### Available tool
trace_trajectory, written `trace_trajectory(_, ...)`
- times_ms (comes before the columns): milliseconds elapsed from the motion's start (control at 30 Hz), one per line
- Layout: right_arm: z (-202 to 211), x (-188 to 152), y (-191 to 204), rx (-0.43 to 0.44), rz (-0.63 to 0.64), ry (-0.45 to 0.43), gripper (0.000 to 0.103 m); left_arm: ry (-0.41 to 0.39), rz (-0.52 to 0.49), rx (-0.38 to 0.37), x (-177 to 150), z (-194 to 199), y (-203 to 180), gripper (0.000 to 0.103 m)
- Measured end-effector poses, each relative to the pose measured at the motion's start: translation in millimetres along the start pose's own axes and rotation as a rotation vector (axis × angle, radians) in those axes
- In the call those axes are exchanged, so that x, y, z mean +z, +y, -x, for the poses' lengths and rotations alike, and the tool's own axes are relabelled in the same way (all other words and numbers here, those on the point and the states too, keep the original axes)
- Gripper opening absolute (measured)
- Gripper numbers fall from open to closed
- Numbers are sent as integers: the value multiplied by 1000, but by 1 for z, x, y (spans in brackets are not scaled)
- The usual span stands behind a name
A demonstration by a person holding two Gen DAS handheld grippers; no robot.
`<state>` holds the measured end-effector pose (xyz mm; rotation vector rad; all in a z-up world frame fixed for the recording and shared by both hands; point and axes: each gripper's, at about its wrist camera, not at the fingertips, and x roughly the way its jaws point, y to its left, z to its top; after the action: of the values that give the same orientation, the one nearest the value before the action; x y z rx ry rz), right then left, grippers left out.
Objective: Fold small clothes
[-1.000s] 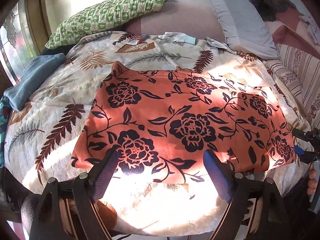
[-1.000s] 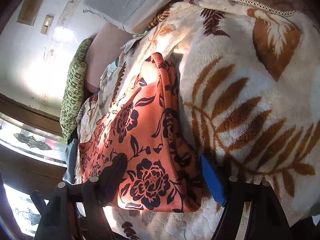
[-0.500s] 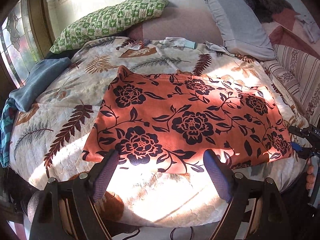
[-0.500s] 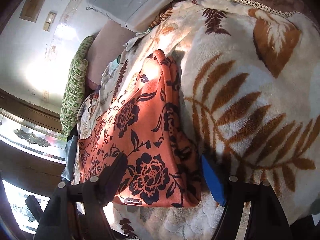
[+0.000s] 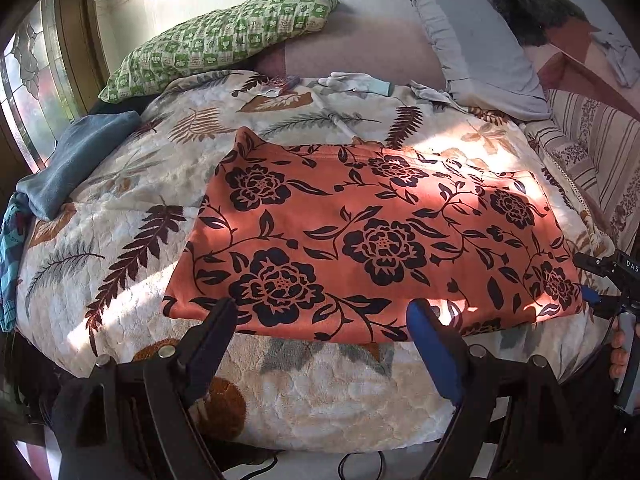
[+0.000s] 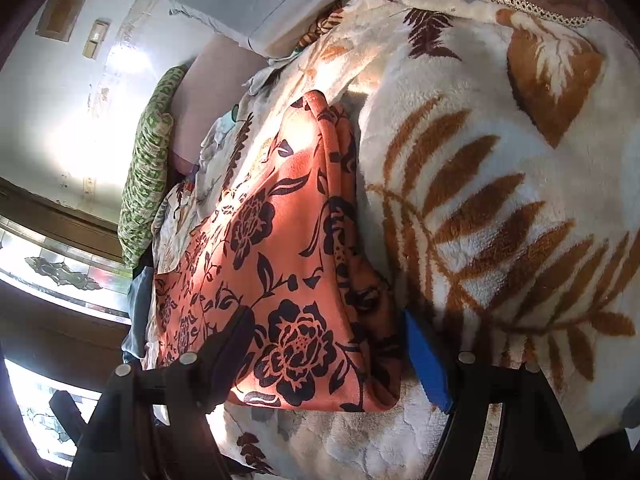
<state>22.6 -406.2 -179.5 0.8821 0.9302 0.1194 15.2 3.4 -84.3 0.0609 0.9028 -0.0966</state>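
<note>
so you've got one garment to deal with here: a single orange fleece piece with black rose print [image 5: 360,232], lying flat and folded over on itself on the cream plush blanket with brown fern leaves [image 5: 132,236] that covers the bed. from the right wrist view you can see its stacked edges [image 6: 344,184] running along the right side, so it's at least two layers there.

other stuff, counted: one green-and-white checked pillow [image 5: 216,40] at the head, one grey pillow with a frilled edge [image 5: 476,44] leaning to the right of it, one folded blue towel-like cloth [image 5: 76,160] at the left edge of the bed, and one pale glove-looking thing [image 5: 356,80] up near the pillows. there's also some small packet beside it, too small to tell what.

two grippers. your left gripper [image 5: 320,344] has its jaws spread wide, holding nothing, and it hovers at the near hem of the orange piece; can't tell if the tips actually touch the fabric. your right gripper [image 6: 326,352] is also well open, empty, with the near right corner of the garment sitting between its fingers, pads not pressing on it. in the left view that same right gripper [image 5: 600,292] pokes in at the garment's right corner, with your fingers [image 5: 618,354] wrapped on its handle.
</note>
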Motion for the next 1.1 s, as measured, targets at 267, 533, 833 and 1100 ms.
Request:
trace_trajectory(267, -3, 1, 2, -4, 0, 5, 78, -15, -19, 9, 4, 9, 0, 87)
trace_trajectory(533, -5, 1, 3, 2, -1, 10, 78, -28, -46, 26, 5, 18, -6, 87)
trace_trajectory(833, -8, 4, 3, -2, -17, 2, 78, -52, -23, -5, 20, 46, -11, 87)
trace_trajectory(1100, -7, 7, -4, 25, -11, 19, 78, -75, 6, -49, 25, 45, -24, 87)
